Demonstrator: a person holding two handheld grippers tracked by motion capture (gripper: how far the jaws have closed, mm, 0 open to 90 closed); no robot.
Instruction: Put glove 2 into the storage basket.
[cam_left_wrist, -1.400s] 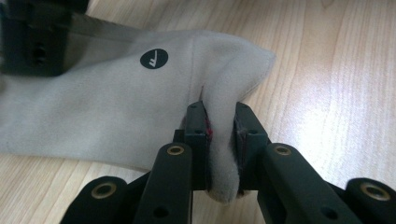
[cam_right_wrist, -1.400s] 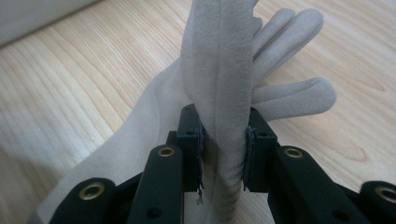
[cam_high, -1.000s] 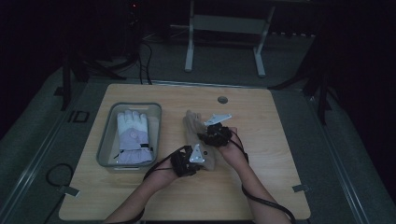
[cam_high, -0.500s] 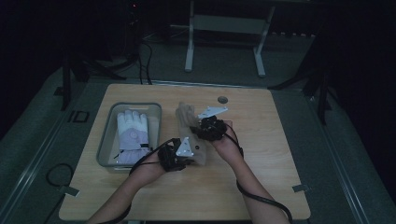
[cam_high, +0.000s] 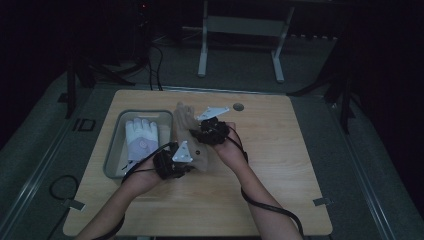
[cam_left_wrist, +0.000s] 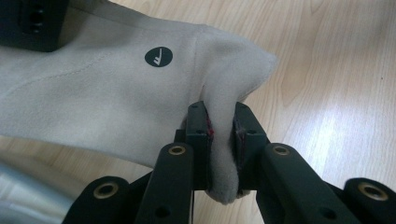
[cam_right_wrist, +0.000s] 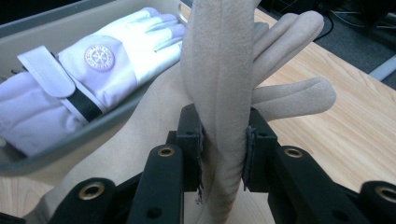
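Beige suede-like cloth makes the glove (cam_high: 186, 131) that both grippers carry above the wooden table (cam_high: 280, 170), just right of the grey tray (cam_high: 114, 150) where a white glove (cam_high: 141, 139) already lies. The left gripper (cam_left_wrist: 219, 140) has its jaws closed on a fold at the cuff end, so the cloth is squeezed between the two pads and a small lump hangs below them. The right gripper (cam_right_wrist: 223, 140) pinches a thick upright fold nearer to the finger part, and the beige fingers stick out beyond its jaws toward the far side. In my judgement the step is to bring this glove over the tray and lay it beside or on the white one. To do it well, both hands should travel together and keep the cloth lightly stretched, so it does not sag and catch on the tray rim. The jaws should open only when the glove rests inside.
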